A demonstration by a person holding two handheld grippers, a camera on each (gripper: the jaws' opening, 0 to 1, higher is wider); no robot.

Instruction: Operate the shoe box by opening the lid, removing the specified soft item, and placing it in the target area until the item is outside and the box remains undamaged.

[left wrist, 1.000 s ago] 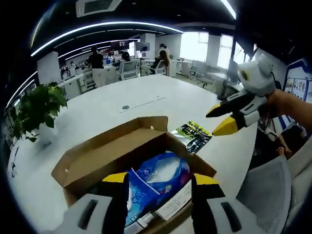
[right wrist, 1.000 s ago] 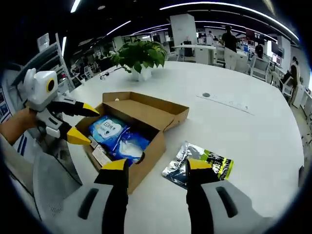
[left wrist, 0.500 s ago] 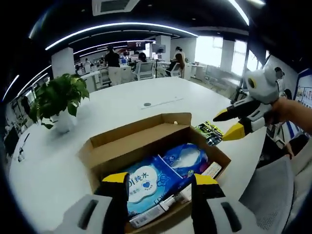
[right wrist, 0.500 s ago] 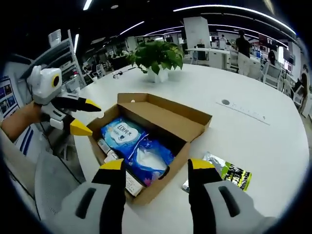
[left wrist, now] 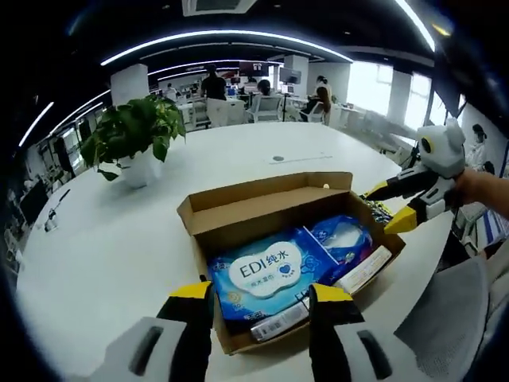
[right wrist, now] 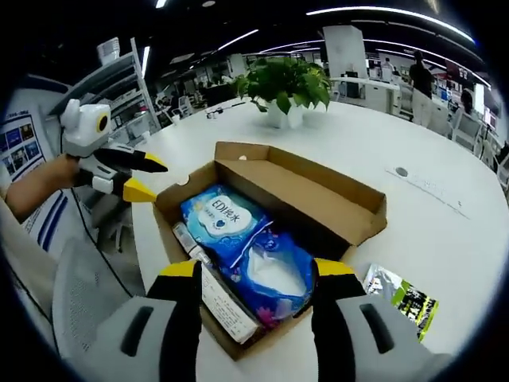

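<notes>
Shoe box [left wrist: 238, 239] lid-open between both grippers' fingers [left wrist: 191, 318] [right wrist: 338, 298], wide apart, empty, touching nothing.

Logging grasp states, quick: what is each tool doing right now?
Left tool: open, holding nothing.
Right tool: open, holding nothing.

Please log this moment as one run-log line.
shoe box: lid open | wipes pack: inside | left gripper: open | right gripper: open
</notes>
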